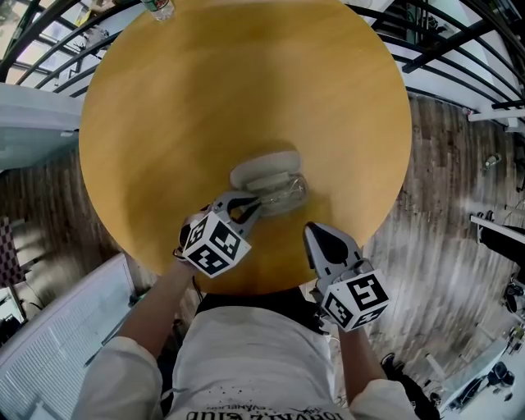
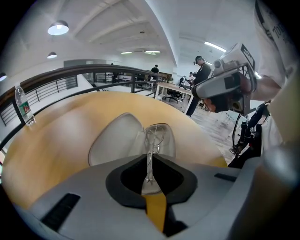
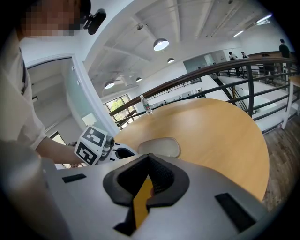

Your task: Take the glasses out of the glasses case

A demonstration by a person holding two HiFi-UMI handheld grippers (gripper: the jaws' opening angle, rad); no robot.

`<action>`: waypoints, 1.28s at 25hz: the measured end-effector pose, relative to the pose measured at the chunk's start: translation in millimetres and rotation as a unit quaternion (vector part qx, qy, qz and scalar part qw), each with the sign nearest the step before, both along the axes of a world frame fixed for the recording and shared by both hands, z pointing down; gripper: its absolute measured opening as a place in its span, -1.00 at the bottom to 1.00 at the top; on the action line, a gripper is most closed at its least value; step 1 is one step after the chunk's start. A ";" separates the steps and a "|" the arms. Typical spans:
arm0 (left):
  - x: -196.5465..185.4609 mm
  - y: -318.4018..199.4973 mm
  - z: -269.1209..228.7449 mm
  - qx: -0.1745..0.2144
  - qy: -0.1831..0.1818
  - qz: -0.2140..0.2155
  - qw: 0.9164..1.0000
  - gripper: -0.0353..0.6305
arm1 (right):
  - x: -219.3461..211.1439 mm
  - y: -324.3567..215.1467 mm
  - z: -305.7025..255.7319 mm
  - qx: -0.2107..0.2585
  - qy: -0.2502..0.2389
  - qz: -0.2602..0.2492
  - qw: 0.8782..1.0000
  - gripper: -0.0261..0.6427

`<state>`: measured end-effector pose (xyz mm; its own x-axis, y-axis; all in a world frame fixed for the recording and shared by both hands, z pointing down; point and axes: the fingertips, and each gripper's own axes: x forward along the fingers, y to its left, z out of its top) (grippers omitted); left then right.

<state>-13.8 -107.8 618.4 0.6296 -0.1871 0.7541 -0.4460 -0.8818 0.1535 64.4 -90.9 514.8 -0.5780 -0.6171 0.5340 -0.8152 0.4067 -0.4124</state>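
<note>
A: How is the left gripper held?

B: It comes at the glasses case from the case's near left. The bare forearm behind it slants up from the person's body, and its marker cube faces up toward the head camera. In the left gripper view the jaws are closed on a thin wire part of the glasses, which runs straight down between the pads.

A: And where are the glasses?

B: In the open case, which lies on the round wooden table. They are in the clear half nearer the person, just beside the pale half that lies flat behind it. Whether they are lifted off that half cannot be told.

A: What about the right gripper?

B: It hangs to the near right of the case, apart from it, over the table's near edge with its tips aimed toward the case. Its forearm runs almost straight back to the body. The jaws are pressed together with nothing between them — only bare table shows in the gap.

A: Is there anything else around the case?

B: A water bottle stands well beyond it at the table's far rim, and a black railing curves behind that.
</note>
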 end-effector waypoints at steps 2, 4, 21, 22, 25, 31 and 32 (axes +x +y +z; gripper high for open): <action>-0.7 -0.1 2.2 -0.001 -0.004 0.006 1.000 -0.81 | -0.6 0.9 1.1 -0.002 0.000 0.000 1.000 -0.86; -1.8 0.0 4.5 -0.002 -0.007 0.014 1.000 -0.78 | -1.6 1.5 2.9 -0.004 0.000 0.001 1.000 -0.86; 14.7 -4.2 23.7 -0.001 -0.069 0.138 0.988 -0.68 | 8.6 -6.9 13.4 -0.017 -0.007 0.009 1.000 -0.86; 16.2 -4.3 24.6 -0.002 -0.071 0.142 0.987 -0.68 | 9.8 -7.5 13.5 -0.018 -0.009 0.011 1.000 -0.86; 18.3 -5.4 28.2 -0.004 -0.083 0.152 0.985 -0.68 | 11.7 -10.3 13.4 -0.019 -0.012 0.012 1.000 -0.86; 16.2 1.4 33.7 -0.014 -0.096 0.166 0.981 -0.72 | 8.9 -8.6 15.2 -0.018 -0.013 0.014 1.000 -0.86; 15.8 2.5 34.5 -0.011 -0.100 0.170 0.980 -0.73 | 8.2 -8.1 15.6 -0.019 -0.013 0.014 1.000 -0.86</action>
